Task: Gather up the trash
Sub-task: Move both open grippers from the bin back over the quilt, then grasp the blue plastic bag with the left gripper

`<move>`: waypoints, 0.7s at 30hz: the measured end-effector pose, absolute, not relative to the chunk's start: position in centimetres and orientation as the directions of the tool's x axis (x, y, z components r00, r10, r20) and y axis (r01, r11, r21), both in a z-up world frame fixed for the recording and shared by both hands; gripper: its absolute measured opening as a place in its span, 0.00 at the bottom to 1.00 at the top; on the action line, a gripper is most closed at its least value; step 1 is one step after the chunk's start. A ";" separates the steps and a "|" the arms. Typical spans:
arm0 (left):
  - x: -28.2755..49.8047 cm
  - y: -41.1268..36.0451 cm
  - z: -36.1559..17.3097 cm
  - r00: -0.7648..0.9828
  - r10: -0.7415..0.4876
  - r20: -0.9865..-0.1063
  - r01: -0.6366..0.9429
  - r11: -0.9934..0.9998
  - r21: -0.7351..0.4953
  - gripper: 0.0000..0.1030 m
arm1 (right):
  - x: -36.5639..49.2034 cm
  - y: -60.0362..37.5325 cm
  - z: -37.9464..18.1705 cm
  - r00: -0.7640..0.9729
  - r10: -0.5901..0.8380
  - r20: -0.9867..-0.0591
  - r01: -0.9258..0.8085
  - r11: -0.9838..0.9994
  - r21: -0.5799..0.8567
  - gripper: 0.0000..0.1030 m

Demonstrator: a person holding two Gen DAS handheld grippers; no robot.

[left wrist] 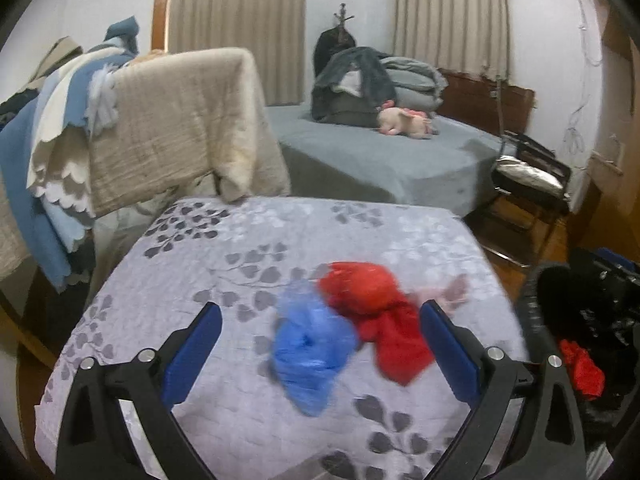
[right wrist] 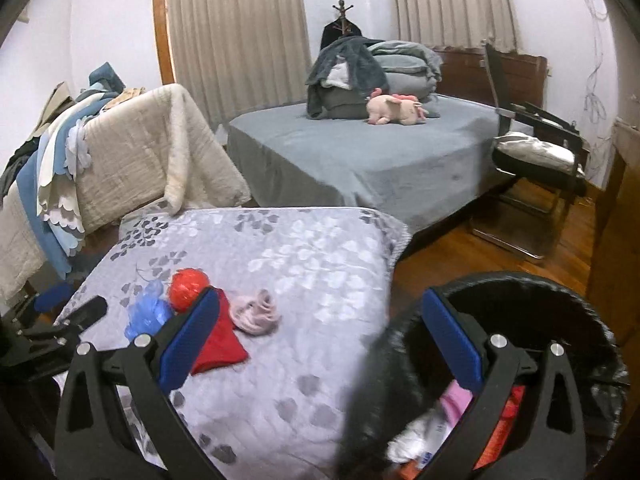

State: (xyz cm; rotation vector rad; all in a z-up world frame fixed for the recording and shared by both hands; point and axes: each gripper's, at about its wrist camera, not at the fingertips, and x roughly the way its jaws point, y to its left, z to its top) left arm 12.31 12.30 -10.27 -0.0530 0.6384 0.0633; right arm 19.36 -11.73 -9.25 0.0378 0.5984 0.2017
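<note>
Hovering left tongs [left wrist: 320, 320] spread over blue bag [left wrist: 310, 344].

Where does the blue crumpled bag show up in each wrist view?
Left wrist: blue crumpled bag low centre, between the open fingers of the left gripper, touching the red wad.
Right wrist: far lower left, left of the right gripper.
Shared landmark: the grey leaf-print cover it lies on.

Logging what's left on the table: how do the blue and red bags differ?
The blue bag is one crumpled bundle; the red bag has a round bunched top and a flat tail. Blue lies nearer the left gripper; red lies beside the pink scrap. Both lie touching, ungripped.
</note>
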 end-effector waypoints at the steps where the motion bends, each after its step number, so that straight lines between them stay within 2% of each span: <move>1: 12.6 12.7 -10.7 0.795 0.048 -0.604 -0.083 0.996 -0.030 0.93 | 19.8 -11.0 -9.6 0.805 0.204 -0.557 -0.185 0.978 0.090 0.95; 9: 15.7 14.8 -15.1 0.727 0.050 -0.685 -0.118 0.992 -0.053 0.87 | 21.9 -8.0 -12.4 0.772 0.222 -0.595 -0.217 0.973 0.082 0.95; 17: 17.7 14.6 -18.0 0.683 0.028 -0.729 -0.113 0.991 -0.068 0.81 | 23.8 -7.2 -14.5 0.742 0.210 -0.636 -0.212 0.974 0.075 0.95; 20: 18.2 14.4 -18.2 0.678 -0.021 -0.734 -0.088 0.990 -0.110 0.70 | 24.1 -6.7 -14.6 0.742 0.215 -0.635 -0.226 0.972 0.066 0.95; 21: 18.4 14.4 -18.2 0.678 -0.038 -0.734 -0.079 0.989 -0.124 0.59 | 24.2 -6.6 -14.6 0.741 0.219 -0.635 -0.230 0.971 0.067 0.95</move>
